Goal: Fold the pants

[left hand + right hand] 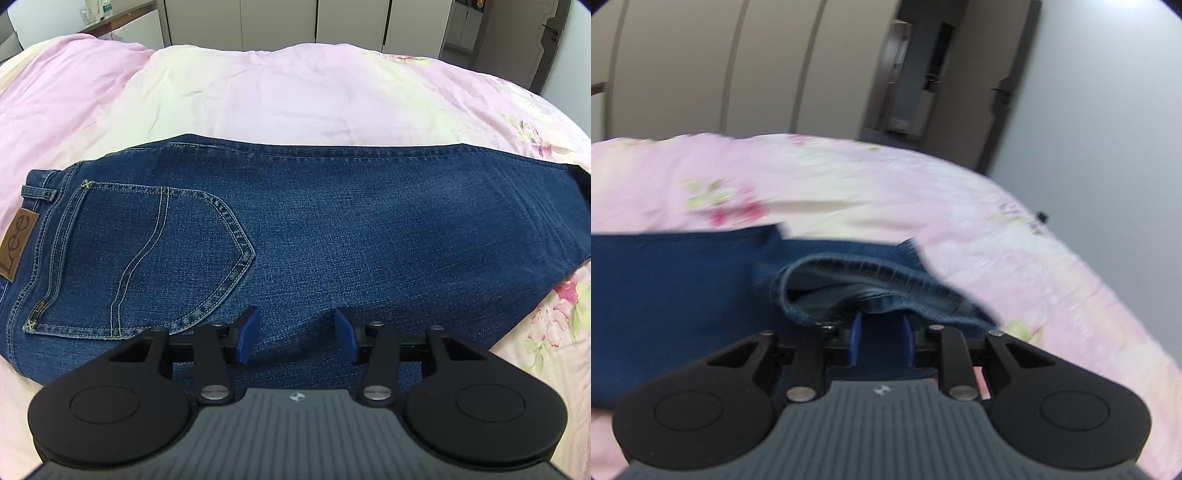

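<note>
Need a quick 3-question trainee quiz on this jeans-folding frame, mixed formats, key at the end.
1. True or false: the left gripper is clamped on the jeans.
2. Which part of the jeans sits between the fingers of the right gripper? A) waistband B) leg hem C) back pocket
3. Fill in: the jeans lie on a pink floral ____.

Key: 1 false, its jaws stand open above the denim. 2 B. 3 bedspread.
</note>
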Demonstrator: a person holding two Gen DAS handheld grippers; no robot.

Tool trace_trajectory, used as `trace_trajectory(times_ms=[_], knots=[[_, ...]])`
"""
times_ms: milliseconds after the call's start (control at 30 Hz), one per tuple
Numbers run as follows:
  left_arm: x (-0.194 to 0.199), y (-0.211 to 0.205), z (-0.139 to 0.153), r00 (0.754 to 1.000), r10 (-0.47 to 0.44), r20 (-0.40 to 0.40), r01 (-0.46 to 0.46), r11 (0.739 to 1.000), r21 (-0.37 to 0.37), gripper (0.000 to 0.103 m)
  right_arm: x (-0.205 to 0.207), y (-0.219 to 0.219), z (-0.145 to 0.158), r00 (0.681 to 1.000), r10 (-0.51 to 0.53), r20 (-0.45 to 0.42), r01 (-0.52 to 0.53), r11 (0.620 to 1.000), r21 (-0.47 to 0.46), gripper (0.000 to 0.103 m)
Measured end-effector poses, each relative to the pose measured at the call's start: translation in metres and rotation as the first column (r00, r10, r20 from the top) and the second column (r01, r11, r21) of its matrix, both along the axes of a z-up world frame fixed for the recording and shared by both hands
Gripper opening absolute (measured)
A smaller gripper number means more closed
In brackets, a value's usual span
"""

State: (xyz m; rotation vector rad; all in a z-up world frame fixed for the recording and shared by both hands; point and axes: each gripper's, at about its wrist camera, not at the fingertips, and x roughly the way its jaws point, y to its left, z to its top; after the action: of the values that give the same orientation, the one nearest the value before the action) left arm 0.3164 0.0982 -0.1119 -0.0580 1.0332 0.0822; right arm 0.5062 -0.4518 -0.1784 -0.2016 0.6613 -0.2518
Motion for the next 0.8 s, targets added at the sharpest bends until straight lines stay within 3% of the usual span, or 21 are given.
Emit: trace_trajectory(times_ms=[167, 333, 433, 500, 700, 800], knots=[[0.003, -0.001, -0.002, 1.000, 0.005, 0.001, -0.005, 1.000, 0.001, 0.057, 0.050, -0.048, 0.009, 0.982, -0.182, -0.041, 0.181, 0.983, -0.032, 0.019], [-0.001, -0.004, 0.000, 0.999, -0.015, 0.029, 0.015, 1.000, 0.014, 0.057, 0.045, -0.061, 0.010, 0.984, -0.166, -0.065, 0.165, 0.986, -0.019, 0.024], [-0.005, -0.006, 0.005, 0.998, -0.025, 0.054, 0.024, 0.999, 0.023, 0.059, 0.031, -0.073, 0.004, 0.980, -0.170, -0.099, 0.178, 0.981, 0.076, 0.024], [-0.009, -0.008, 0.009, 0.997, -0.027, 0.075, 0.025, 0.999, 0.027, 0.062, 0.019, -0.088, -0.001, 0.969, -0.214, -0.125, 0.237, 0.947, 0.218, 0.024], [-0.012, -0.016, 0.011, 0.995, -0.055, 0.087, 0.049, 0.997, 0.064, 0.062, 0.001, -0.128, -0.013, 0.933, -0.333, -0.137, 0.353, 0.770, 0.531, 0.026], [-0.011, -0.015, 0.008, 0.997, -0.032, 0.072, 0.028, 0.998, 0.065, 0.063, 0.008, -0.137, -0.023, 0.910, -0.386, -0.149, 0.396, 0.706, 0.587, 0.028]])
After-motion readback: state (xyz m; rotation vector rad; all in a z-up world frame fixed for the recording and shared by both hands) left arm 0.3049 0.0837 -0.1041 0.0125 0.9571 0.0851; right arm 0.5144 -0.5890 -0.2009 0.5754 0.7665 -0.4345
